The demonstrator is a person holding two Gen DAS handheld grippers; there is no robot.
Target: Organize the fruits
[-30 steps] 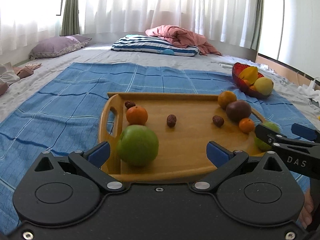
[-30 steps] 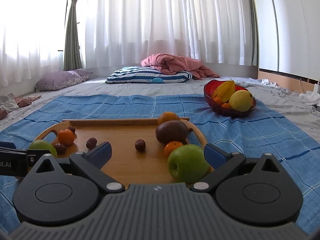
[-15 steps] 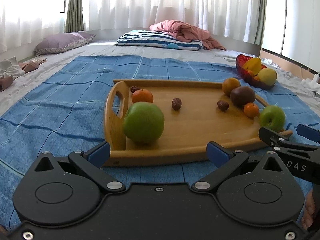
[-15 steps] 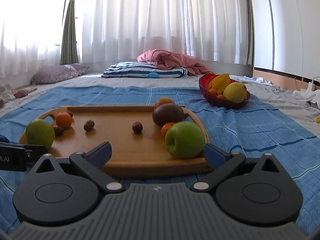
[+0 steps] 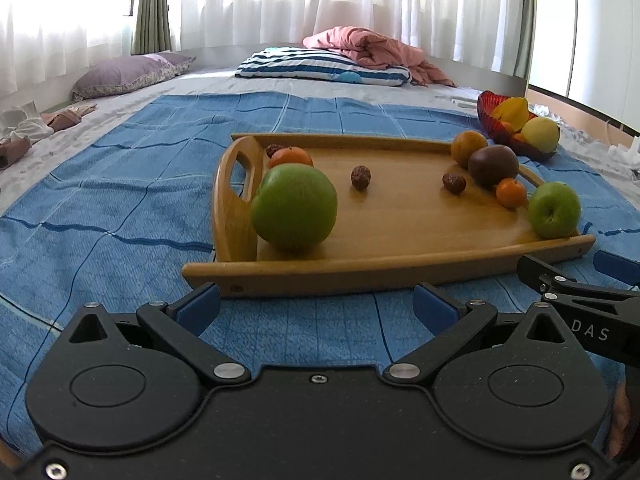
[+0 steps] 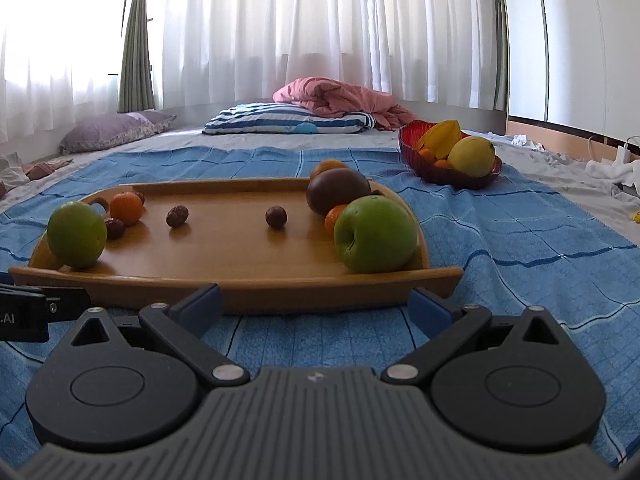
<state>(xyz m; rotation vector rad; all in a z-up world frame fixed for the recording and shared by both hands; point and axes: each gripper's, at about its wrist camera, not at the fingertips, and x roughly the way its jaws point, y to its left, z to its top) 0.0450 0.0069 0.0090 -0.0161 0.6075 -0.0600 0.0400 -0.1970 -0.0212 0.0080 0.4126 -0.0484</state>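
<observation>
1. Both my grippers hang short of the near edge of the wooden tray (image 5: 400, 272), over the blue blanket (image 5: 120, 184). The left gripper (image 5: 316, 300) has its jaws spread wide with nothing between them; the right gripper (image 6: 314, 300) is the same, spread and empty.
2. At the tray's left end, by the handle, I see a green apple (image 5: 294, 206) near the front edge, an orange (image 5: 290, 157) behind it and a small dark fruit behind that.
3. At the right end sit a second green apple (image 6: 374, 234) by the near right corner, a small orange (image 5: 510, 193), a dark round fruit (image 6: 338, 190) and another orange fruit (image 5: 468, 148) toward the far edge.
4. Two small wrinkled brown fruits (image 6: 276, 217) lie apart in the middle of the tray, and a third sits at the left end beside the orange.
5. Beyond the tray's far right corner, on the blanket, a red bowl (image 6: 448, 174) already holds a yellow fruit, a star-shaped one and some small oranges.
6. My judgement: the sorting is only partly done. Each kind of fruit is split between the two ends, nothing is in either grip, and I cannot tell whether the rest belongs in the bowl or grouped on the tray.
</observation>
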